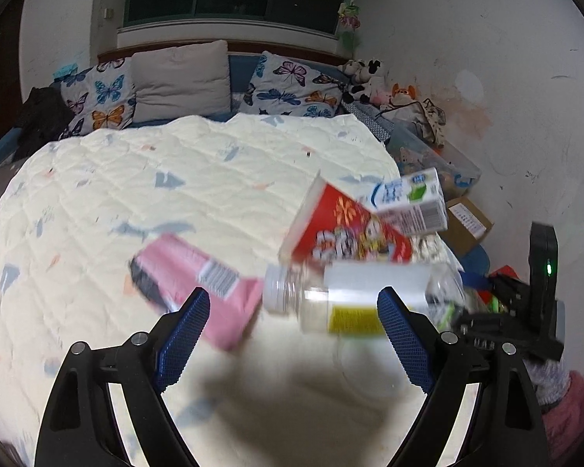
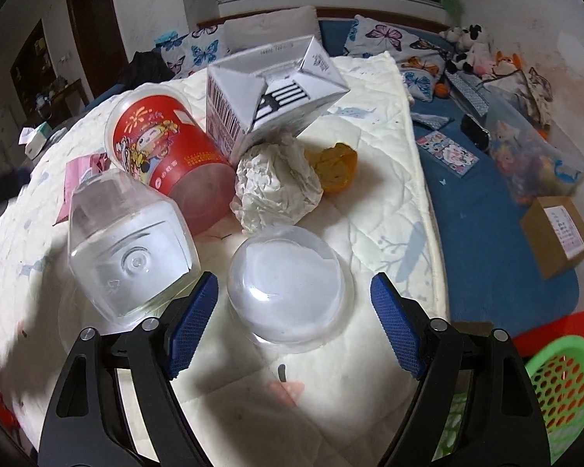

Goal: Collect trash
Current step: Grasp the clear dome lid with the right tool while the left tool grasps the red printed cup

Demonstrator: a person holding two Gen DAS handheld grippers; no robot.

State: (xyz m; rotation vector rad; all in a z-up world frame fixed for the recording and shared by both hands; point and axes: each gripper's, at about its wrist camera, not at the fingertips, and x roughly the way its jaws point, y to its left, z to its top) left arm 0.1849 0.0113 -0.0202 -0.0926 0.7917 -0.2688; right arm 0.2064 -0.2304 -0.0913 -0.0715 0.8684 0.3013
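Trash lies in a heap on the cream quilt [image 2: 373, 124]. In the right wrist view: a clear plastic bottle [image 2: 128, 249], a red paper cup [image 2: 163, 148], a white milk carton [image 2: 272, 89], crumpled white paper [image 2: 276, 183], an orange peel [image 2: 336, 163] and a clear dome lid [image 2: 292, 288]. My right gripper [image 2: 294, 303] is open, its jaws either side of the dome lid. In the left wrist view my left gripper [image 1: 294, 311] is open, just before the clear bottle [image 1: 362, 295], with a pink packet [image 1: 194, 276], the red cup [image 1: 342, 229] and the carton [image 1: 408, 202] beyond.
A green basket [image 2: 564, 385] sits at the lower right beside the bed. A cardboard box [image 2: 556, 233] and a clear storage bin [image 2: 533, 155] lie on the blue sheet to the right. Butterfly pillows [image 1: 101, 97] and plush toys [image 1: 366, 78] line the headboard.
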